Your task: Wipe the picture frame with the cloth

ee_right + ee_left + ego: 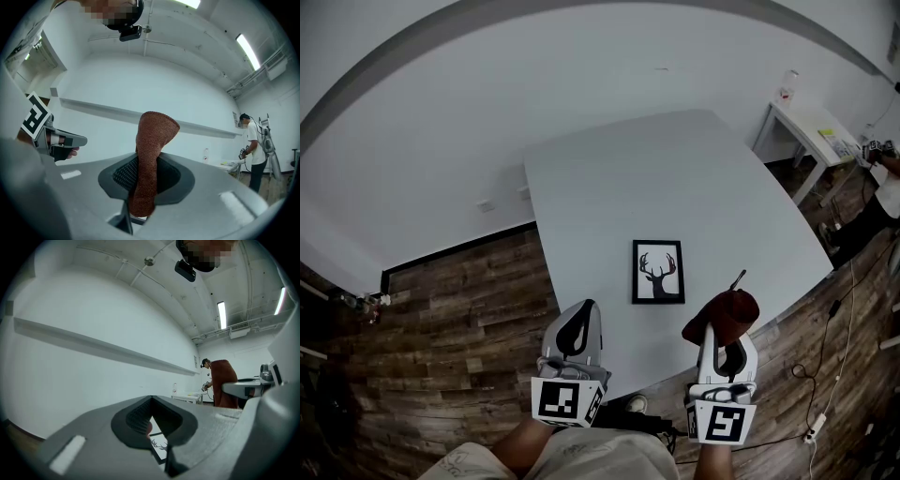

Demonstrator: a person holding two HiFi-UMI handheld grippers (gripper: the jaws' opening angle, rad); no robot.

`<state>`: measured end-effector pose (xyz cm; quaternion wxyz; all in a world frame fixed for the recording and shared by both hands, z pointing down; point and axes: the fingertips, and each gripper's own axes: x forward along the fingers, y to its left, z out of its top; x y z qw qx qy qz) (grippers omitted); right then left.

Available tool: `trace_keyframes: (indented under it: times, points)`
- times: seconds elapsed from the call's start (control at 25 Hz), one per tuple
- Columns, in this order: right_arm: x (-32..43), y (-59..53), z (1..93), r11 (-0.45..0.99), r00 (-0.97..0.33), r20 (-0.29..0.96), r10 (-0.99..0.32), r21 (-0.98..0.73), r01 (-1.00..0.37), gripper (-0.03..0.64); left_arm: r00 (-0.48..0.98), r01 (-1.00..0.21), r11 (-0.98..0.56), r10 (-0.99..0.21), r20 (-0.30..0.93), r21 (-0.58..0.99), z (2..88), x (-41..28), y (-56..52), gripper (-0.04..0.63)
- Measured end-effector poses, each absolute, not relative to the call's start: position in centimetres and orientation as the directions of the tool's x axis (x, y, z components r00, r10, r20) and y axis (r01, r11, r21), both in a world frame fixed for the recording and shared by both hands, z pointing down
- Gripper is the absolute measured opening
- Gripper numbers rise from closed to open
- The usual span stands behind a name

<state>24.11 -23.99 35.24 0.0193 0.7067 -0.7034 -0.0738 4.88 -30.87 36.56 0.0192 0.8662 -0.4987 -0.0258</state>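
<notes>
Black picture frame (657, 272) with a stag print lies flat on the white bench (675, 178), close to the near edge and a little right of its middle. Nothing touches it.

We hold both grippers at the near edge, one on each side of the frame.

Left gripper (580, 311): jaws together, nothing between them. In the left gripper view (151, 400) a corner of the frame (159, 447) shows through the hollow between the closed jaws.

Right gripper (728, 337): jaws clamped on a rust-brown cloth (724, 314). In the right gripper view (144, 157) the cloth (151, 140) stands up out of the jaws and folds over at the top. It is near the frame's right lower corner but apart from it.

Dark wood floor (459, 309) runs round the bench.
</notes>
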Motion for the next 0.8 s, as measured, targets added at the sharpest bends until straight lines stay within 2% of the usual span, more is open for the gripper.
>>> trace_keyframes:
  times: [0.24, 0.44, 0.6, 0.8]
  points:
    - [24.0, -24.2, 34.6, -0.006, -0.009, -0.115, -0.993, 0.132, -0.991, 0.103, 0.499, -0.864, -0.500, -0.866, -0.031, 0.057, 36.5, 4.8, -30.9, 0.002]
    - [24.5, -24.0, 35.5, -0.017, 0.006, -0.084, -0.996, 0.132, -0.991, 0.103, 0.494, -0.868, -0.495, -0.869, -0.033, 0.047, 36.8, 4.8, -30.9, 0.002]
    - [24.1, -24.2, 34.8, -0.008, -0.010, -0.125, -0.992, 0.143, -0.990, 0.103, 0.493, -0.869, -0.494, -0.870, -0.028, 0.044, 37.0, 4.8, -30.8, 0.002]
    - [24.6, -23.8, 36.8, -0.023, 0.020, -0.020, -1.000, 0.137, -0.990, 0.103, 0.494, -0.868, -0.495, -0.869, -0.026, 0.046, 37.1, 4.8, -30.8, 0.002]
